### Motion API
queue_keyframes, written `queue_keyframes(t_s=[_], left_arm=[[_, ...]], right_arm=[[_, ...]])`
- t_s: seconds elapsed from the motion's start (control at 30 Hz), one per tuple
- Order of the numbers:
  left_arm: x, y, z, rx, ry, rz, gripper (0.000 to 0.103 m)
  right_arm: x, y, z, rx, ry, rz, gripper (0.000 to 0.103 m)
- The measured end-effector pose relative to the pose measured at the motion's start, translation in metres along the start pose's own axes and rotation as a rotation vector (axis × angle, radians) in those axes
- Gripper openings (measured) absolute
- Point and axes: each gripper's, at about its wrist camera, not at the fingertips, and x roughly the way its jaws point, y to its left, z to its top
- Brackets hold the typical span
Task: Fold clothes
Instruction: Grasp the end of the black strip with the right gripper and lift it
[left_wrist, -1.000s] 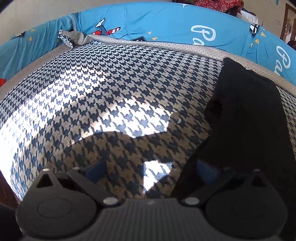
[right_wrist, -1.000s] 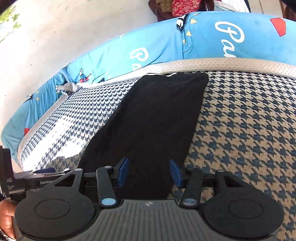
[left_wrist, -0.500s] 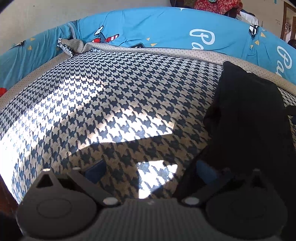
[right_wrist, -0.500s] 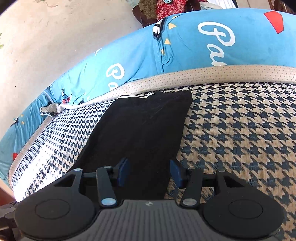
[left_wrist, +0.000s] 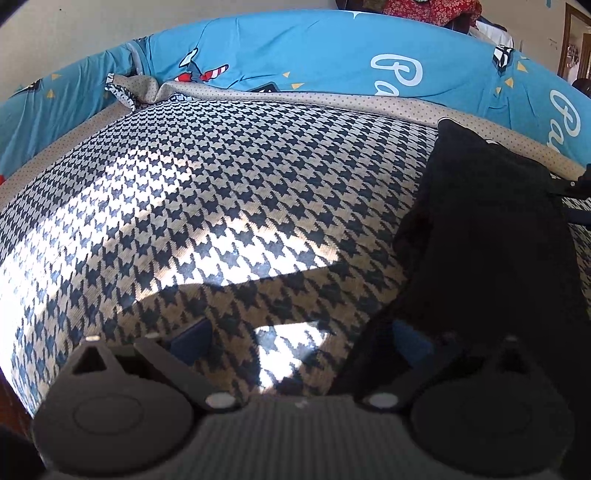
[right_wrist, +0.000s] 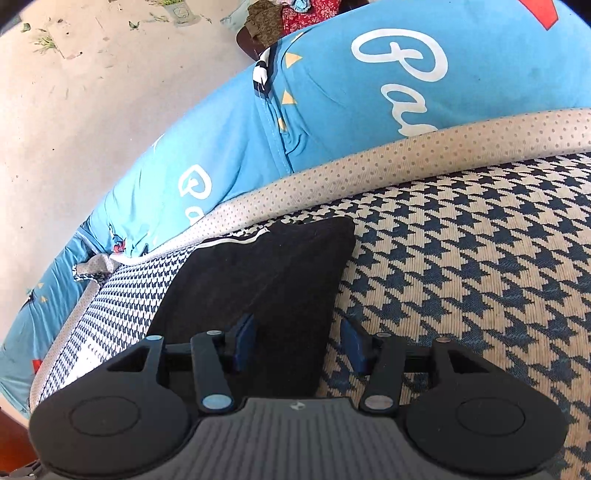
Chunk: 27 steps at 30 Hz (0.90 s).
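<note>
A black garment (left_wrist: 487, 240) lies flat as a long strip on the houndstooth cover (left_wrist: 229, 206). In the right wrist view the same garment (right_wrist: 266, 273) runs away from me, with its far end near the dotted border. My right gripper (right_wrist: 299, 345) hovers low over the garment's right edge. Its jaws are opening, the cloth lies below the gap, and the pads press on nothing. My left gripper (left_wrist: 301, 341) stands wide open over the near left edge of the garment. Its right pad is above the black cloth and its left pad above the cover.
A blue printed bolster (left_wrist: 332, 55) and a beige dotted border (right_wrist: 406, 155) close off the far side of the cover. A bright patch of sunlight (left_wrist: 166, 236) falls left of the garment. A pale wall (right_wrist: 92, 110) stands beyond the bolster.
My right gripper has moved forward along the garment towards its far end and rolled a little, with its jaws slightly wider. The left gripper has hardly moved.
</note>
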Motion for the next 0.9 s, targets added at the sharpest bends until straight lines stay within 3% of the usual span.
queue_keyframes(t_s=[0.47,0.6,0.67,0.9], left_arm=[[0.003,-0.003,0.001,0.002,0.005,-0.003,0.103],[0.004,-0.004,0.002,0.003,0.004,-0.004,0.103],[0.004,-0.004,0.002,0.005,0.003,-0.003,0.103],[0.004,-0.008,0.002,0.016,-0.008,0.004,0.103]], right_arm=[[0.024,-0.014,0.013,0.005,-0.044,0.1,0.053],[0.03,-0.018,0.014,0.013,-0.044,0.116,0.041],[0.034,-0.021,0.014,0.038,-0.042,0.128,0.027],[0.036,-0.022,0.016,0.092,-0.045,0.105,0.013]])
